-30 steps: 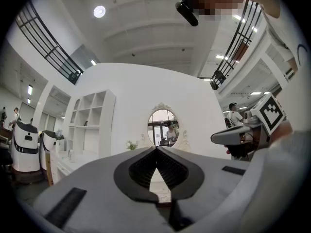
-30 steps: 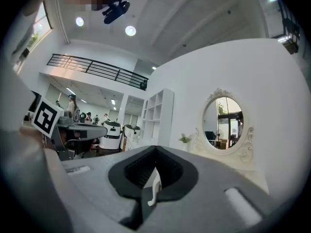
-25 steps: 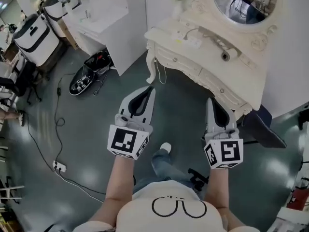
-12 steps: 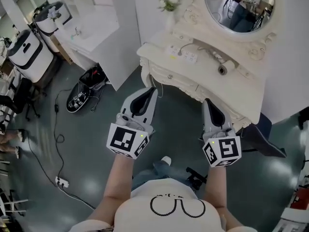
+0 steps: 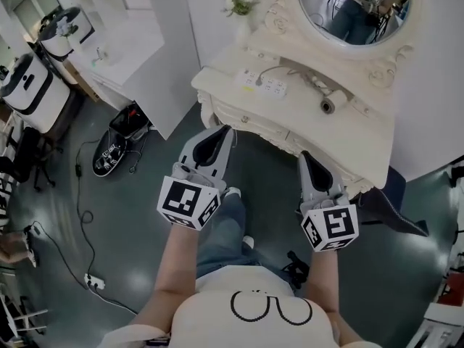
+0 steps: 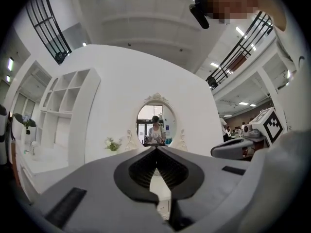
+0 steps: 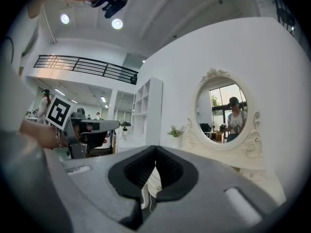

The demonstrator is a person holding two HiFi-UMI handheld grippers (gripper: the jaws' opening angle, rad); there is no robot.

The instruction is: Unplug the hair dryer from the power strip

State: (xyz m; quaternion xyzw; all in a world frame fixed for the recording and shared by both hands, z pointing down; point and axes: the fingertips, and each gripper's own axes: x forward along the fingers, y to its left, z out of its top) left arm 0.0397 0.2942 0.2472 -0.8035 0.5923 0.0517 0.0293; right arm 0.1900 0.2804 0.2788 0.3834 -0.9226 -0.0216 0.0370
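Cream dressing table, carved, under an oval mirror: seen nearer to both grippers than 1 second ago, so the approach is judged under way. White power strip: laid on the tabletop's left part. Hair dryer: laid near it to the right, its cord traced to the strip. Left gripper and right gripper: jaws closed, nothing held, both short of the tabletop. Unplugging is judged not yet begun.
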